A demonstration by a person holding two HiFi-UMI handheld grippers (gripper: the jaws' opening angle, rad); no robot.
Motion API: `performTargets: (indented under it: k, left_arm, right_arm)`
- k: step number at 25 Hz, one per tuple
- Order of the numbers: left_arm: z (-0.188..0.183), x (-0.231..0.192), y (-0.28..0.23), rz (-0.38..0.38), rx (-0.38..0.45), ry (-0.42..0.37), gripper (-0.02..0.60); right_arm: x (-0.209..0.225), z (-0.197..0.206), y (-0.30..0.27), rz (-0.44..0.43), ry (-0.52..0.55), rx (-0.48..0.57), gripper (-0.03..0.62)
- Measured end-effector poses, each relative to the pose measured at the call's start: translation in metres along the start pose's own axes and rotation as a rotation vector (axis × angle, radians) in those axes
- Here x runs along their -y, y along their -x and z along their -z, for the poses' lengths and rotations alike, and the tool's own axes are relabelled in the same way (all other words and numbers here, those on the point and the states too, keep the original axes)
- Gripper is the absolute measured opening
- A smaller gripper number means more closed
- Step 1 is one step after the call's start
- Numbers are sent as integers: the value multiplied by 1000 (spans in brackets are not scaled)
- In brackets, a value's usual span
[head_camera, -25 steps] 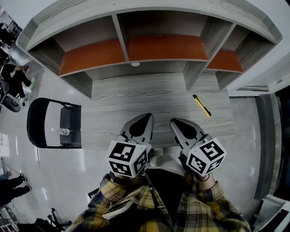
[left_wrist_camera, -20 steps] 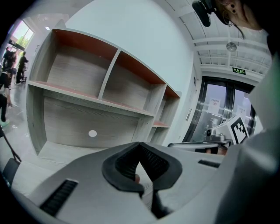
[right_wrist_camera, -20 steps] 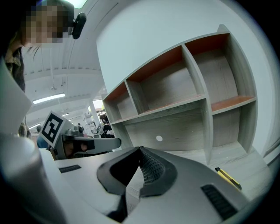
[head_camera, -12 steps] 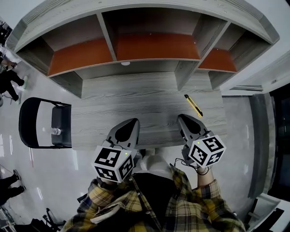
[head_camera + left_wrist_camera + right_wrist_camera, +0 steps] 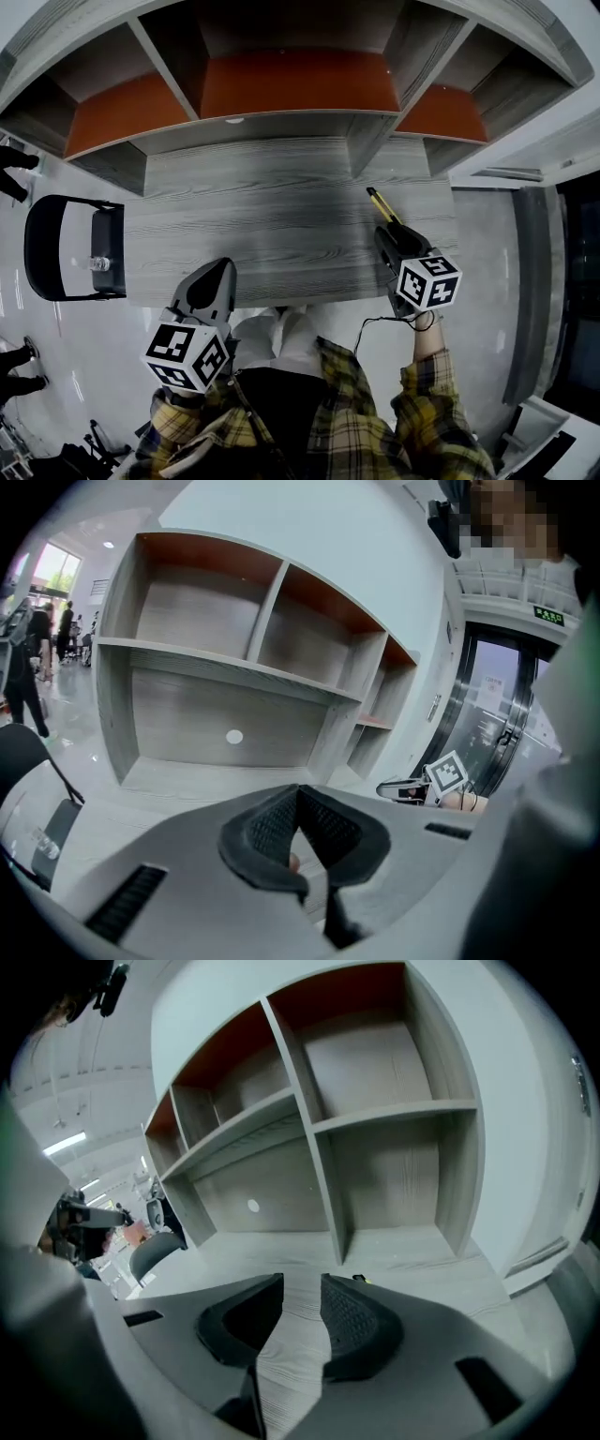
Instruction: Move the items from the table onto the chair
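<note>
One knife point(image 5: 381, 202) just beyond right hand-held gripper point(image 5: 387, 236), jaws just opened, empty; liable to skid if nudged. Left hand-held gripper point(image 5: 212, 281) clenched.

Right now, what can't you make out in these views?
Yellow knife: head view, near end behind the right tool; contact unclear. Right gripper view shows only a sliver past a jaw.
Small clear item on the chair: head view, too small to identify.

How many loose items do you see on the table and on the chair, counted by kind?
Yellow knife, on the table: 1
Bottle, on the chair: 1
Total: 2
</note>
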State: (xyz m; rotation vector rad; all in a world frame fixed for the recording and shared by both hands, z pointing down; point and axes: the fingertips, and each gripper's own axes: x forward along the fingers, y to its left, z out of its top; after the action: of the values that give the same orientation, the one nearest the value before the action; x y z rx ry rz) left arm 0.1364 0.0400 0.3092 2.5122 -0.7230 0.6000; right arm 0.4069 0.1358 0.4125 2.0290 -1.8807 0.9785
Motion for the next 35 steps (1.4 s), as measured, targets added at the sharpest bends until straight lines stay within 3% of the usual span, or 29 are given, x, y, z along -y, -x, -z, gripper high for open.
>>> performTargets:
  k: [13, 20, 29, 35]
  left_arm:
    - [27, -20, -1, -116, -92, 41, 2]
    - [31, -18, -6, -126, -107, 50, 2]
    - [34, -11, -3, -124, -101, 60, 2]
    - [39, -5, 1, -127, -83, 65, 2]
  right_arm:
    - [107, 63, -69, 101, 136, -283, 158]
    - [121, 80, -84, 81, 202, -383, 158]
    - [126, 88, -85, 115, 220, -394, 138]
    - [120, 90, -83, 87, 74, -356, 126]
